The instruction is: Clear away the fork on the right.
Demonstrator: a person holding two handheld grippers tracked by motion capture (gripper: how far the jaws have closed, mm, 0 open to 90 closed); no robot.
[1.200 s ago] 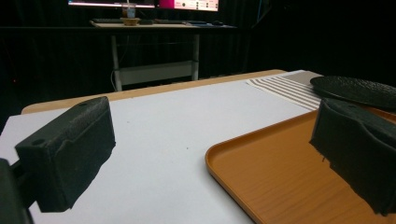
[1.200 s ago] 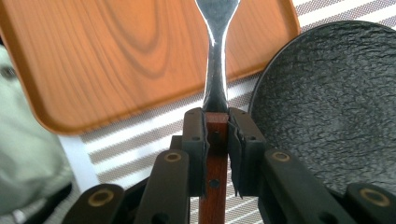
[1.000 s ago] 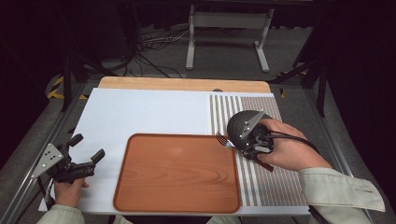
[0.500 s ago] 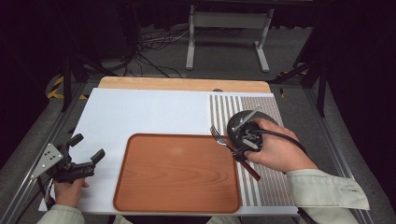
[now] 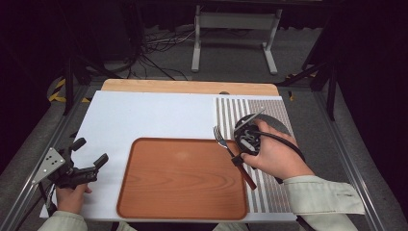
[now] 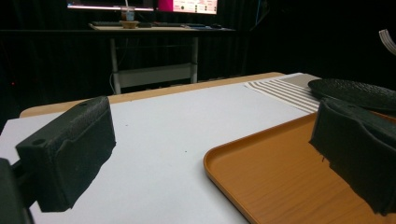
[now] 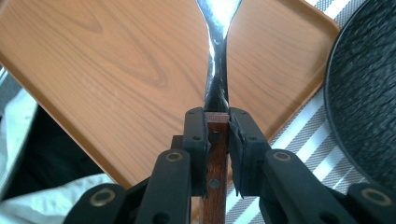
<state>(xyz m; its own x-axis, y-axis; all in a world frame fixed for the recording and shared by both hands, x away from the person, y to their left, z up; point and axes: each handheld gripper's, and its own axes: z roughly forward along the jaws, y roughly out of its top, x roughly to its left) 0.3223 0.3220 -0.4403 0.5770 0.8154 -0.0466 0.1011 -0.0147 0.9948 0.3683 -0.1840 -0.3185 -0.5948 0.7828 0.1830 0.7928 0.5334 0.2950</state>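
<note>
A: The right gripper (image 7: 217, 135) has its jaws clamped on the wooden handle of the fork (image 5: 234, 156), metal end pointing away from the hand. In the high view the fork sits over the right edge of the tray (image 5: 159, 202), beside the dark plate (image 5: 281, 126) on the striped mat (image 5: 274, 192).

B: And the left gripper (image 5: 89, 153)?

A: Jaws wide apart, nothing between them, resting at the near left of the white board (image 5: 144, 115), just left of the tray.

B: What could go wrong from here?

A: The grip is on a narrow handle, close to where the wood meets the metal. I'd judge that the fork could pivot between the pads if the tines catch the tray's raised rim. Let go too high, and it might bounce or skid on the smooth wood.

B: Anything else nearby to hit?

A: The plate is just to the right of the hand; a careless swing could nudge it.

B: The surface?

A: White board with a pale wooden strip (image 5: 190, 86) along the far edge. Beyond it the room is dark, with a grey floor, loose cables (image 5: 154, 53) and a white-framed stand (image 5: 235, 29).
</note>
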